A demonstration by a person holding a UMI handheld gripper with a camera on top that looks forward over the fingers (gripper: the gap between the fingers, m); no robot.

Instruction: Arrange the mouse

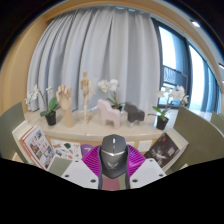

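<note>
Mouse [113, 151] pinched betw. gripper [113, 165] pads, above desk [85, 131] w/ orchids [48, 100], grey curtains [100, 50] behind.

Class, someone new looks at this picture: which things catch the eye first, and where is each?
A grey mouse sits upright between the claw fingers, clamped by their pink pads. Beyond it, potted white orchids and a wooden mannequin line a shelf before pale curtains.

A living room at home, by a curtained window.
Beyond the tool, potted orchids [48, 100], a wooden mannequin [86, 95] and grey curtains [105, 55] line the counter [80, 130].
</note>
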